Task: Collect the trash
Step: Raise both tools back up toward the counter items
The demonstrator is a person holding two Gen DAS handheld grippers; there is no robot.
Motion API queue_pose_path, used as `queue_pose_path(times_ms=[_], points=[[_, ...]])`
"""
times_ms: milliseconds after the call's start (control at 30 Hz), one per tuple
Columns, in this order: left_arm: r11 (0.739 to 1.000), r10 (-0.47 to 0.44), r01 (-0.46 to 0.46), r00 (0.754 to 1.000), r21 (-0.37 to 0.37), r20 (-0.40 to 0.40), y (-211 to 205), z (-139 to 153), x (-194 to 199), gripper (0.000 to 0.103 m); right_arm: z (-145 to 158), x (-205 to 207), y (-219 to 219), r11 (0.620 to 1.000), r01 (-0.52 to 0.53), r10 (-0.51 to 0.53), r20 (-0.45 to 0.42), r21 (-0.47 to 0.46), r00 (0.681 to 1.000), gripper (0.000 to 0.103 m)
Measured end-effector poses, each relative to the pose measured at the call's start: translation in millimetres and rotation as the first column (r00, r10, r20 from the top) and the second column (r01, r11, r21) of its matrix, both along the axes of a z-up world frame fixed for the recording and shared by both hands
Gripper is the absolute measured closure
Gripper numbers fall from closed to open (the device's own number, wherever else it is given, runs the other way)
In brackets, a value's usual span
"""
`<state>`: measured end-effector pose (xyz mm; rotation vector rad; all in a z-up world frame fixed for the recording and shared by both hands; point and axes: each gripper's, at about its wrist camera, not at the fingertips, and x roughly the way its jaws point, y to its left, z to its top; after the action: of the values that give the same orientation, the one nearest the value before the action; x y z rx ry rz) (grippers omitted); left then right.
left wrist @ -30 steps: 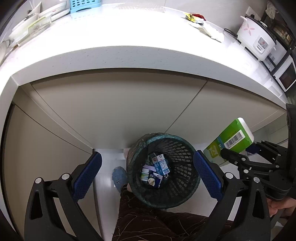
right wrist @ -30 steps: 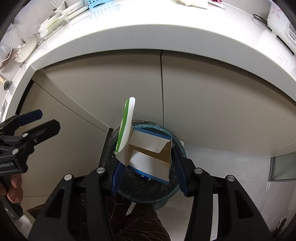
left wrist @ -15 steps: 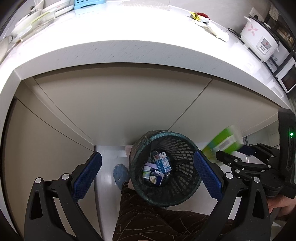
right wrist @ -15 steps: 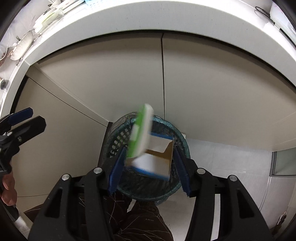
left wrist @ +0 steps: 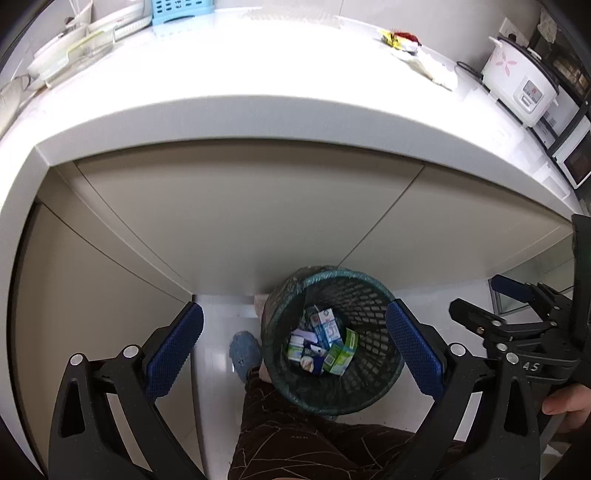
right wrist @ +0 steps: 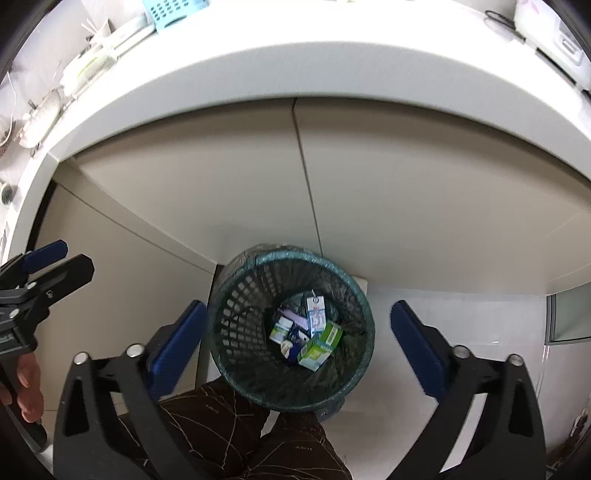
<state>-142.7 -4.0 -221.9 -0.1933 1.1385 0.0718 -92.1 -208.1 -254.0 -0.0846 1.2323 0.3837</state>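
Note:
A dark green mesh wastebasket (left wrist: 369, 288) (right wrist: 236, 295) stands on the floor below the counter. In it lies a green and white box (left wrist: 341, 350) (right wrist: 319, 345) among several small cartons. My right gripper (right wrist: 298, 306) hangs above the basket with its jaws opening wide and nothing between them; it also shows at the right edge of the left wrist view (left wrist: 478, 295). My left gripper (left wrist: 293, 308) is open and empty over the basket, and appears at the left of the right wrist view (right wrist: 72, 254). A yellow and red wrapper (left wrist: 397, 37) and crumpled white paper (left wrist: 428, 62) lie on the counter.
The white counter edge (left wrist: 258, 118) overhangs beige cabinet doors (left wrist: 221, 206). A rice cooker (left wrist: 517, 85), a microwave (left wrist: 576, 158) and a blue plastic basket (left wrist: 181, 9) stand on the counter. A person's brown trouser leg (left wrist: 314, 443) and grey slipper (left wrist: 243, 349) are beside the wastebasket.
The right gripper opened and let go of the green and white box, which dropped into the wastebasket. The left gripper stayed where it was, open.

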Motion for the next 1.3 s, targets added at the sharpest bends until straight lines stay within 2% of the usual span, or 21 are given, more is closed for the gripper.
queue_pose_path(times_ms=[200,533,633,767,1100,1300], points=[[1.0,0.007,-0.007,0.999,-0.002,0.042,-2,24,4,0.006,29,2,-3,1.0,0.004,-0.004,0.065,0.0,0.998,0.007],[1.0,0.015,-0.017,0.991,0.013,0.131,-5,80,23,0.006,109,27,-17,0.998,0.058,-0.062,0.216,0.025,0.974,0.007],[0.999,0.014,-0.018,0.988,0.027,0.152,-6,96,34,0.006,129,39,-19,0.998,0.056,-0.062,0.209,0.033,0.976,0.008],[0.999,0.023,-0.027,0.984,0.022,0.176,-3,118,50,0.006,156,53,-22,0.997,0.08,-0.081,0.246,0.014,0.966,0.008],[0.999,0.031,-0.037,0.977,0.023,0.212,6,161,95,0.006,197,82,-18,0.997,0.077,-0.082,0.303,0.031,0.95,0.008],[1.0,0.021,-0.025,0.975,0.015,0.219,11,174,124,0.006,212,103,-9,0.996,0.082,-0.087,0.326,0.029,0.941,0.008]])
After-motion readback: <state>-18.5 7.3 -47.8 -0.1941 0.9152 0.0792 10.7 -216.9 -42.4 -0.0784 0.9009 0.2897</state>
